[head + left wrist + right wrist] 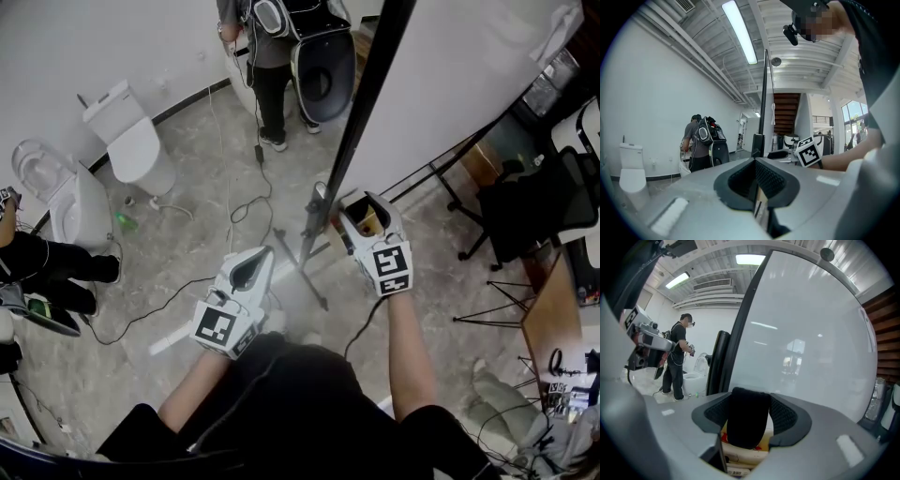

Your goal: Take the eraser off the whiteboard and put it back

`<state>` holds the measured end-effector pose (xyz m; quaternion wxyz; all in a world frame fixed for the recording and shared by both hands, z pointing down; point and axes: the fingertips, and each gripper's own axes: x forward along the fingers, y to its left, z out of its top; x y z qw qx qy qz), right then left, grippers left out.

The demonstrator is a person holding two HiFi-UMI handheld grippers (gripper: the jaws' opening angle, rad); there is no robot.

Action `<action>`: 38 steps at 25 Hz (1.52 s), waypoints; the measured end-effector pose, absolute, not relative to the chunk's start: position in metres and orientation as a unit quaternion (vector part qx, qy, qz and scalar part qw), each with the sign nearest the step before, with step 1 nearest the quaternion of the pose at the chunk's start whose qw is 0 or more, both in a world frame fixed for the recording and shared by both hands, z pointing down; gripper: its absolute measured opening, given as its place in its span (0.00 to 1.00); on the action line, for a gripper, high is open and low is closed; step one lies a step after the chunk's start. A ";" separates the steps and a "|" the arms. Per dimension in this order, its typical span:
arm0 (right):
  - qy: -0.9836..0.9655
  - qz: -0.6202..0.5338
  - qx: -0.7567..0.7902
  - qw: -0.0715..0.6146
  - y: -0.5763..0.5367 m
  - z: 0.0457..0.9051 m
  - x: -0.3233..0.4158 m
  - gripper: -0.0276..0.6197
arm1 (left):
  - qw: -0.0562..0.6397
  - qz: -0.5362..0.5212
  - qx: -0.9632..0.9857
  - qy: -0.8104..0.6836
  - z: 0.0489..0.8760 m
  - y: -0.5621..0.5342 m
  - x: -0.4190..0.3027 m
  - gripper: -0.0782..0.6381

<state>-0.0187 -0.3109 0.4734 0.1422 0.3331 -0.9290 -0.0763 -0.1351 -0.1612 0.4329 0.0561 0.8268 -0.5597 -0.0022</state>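
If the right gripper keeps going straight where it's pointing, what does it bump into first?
Probably the whiteboard, near its dark edge. The eraser pinched in the right gripper sticks out ahead, so it would likely touch first, though depth is unclear.

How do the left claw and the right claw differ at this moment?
Load: the white right claw is shut on the black felt whiteboard eraser. The white left claw is shut with nothing between its jaws.
Place: the right claw faces the large white whiteboard from close by. In the head view the left claw sits farther back, nearer the person's body.
Shared: both are white and hand-held.
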 end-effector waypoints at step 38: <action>-0.913 -0.101 0.325 0.224 -0.295 0.517 -0.022 0.49 | 0.060 0.004 0.830 -0.554 0.436 -0.154 -0.139 0.12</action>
